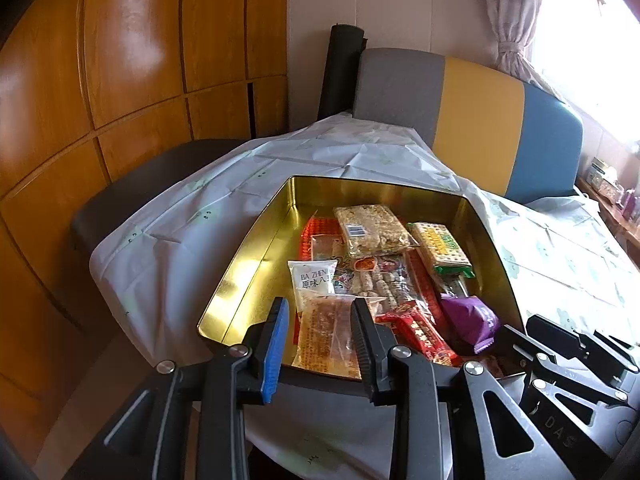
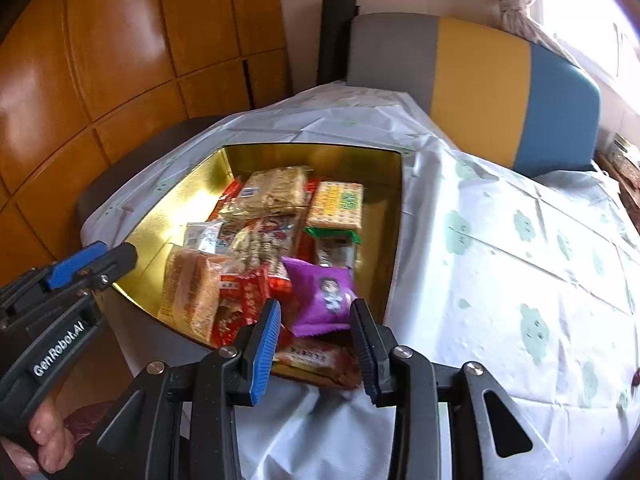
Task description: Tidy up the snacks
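Your left gripper (image 1: 320, 334) and right gripper (image 2: 316, 338) hang spread and empty, low in frame, over the gold tin (image 1: 256, 248) packed with snacks (image 1: 374, 230); next comes choosing another packet.

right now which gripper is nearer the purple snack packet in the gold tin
Right. The right gripper hovers just over the purple snack packet at the gold tin's near end; the left gripper sits further left, over a clear orange packet.
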`<state>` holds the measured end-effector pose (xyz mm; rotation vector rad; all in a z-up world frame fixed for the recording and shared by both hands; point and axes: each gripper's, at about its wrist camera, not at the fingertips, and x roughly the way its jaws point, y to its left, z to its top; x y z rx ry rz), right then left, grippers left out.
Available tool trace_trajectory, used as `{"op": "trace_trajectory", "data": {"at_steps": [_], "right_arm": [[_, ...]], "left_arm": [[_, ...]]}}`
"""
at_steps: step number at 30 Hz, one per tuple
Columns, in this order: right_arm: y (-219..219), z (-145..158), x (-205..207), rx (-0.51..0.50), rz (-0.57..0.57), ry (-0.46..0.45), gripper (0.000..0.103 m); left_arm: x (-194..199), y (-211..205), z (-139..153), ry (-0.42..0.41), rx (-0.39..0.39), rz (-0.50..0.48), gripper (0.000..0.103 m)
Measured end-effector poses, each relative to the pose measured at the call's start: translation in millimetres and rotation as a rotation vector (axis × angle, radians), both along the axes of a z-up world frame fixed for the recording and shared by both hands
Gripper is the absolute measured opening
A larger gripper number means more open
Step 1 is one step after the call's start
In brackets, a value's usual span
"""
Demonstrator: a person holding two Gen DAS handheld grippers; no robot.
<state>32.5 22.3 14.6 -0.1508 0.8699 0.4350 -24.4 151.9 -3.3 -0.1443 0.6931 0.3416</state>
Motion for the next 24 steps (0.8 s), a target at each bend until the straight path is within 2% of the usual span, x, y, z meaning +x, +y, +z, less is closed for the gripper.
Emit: {"op": "trace_trajectory", "data": {"at_steps": [11, 24], "right_arm": [[-15.0, -1.4, -4.6, 0.013, -0.046, -0.011, 0.037], [-15.3, 0.2, -6.0, 0.016, -0.044, -0.022, 0.037]], "left_arm": [[-2.2, -8.8, 4.2, -0.013, 0.014, -0.019, 0.048], [-2.7, -9.2, 5.1, -0.015, 0.015, -0.009, 0.055]]}}
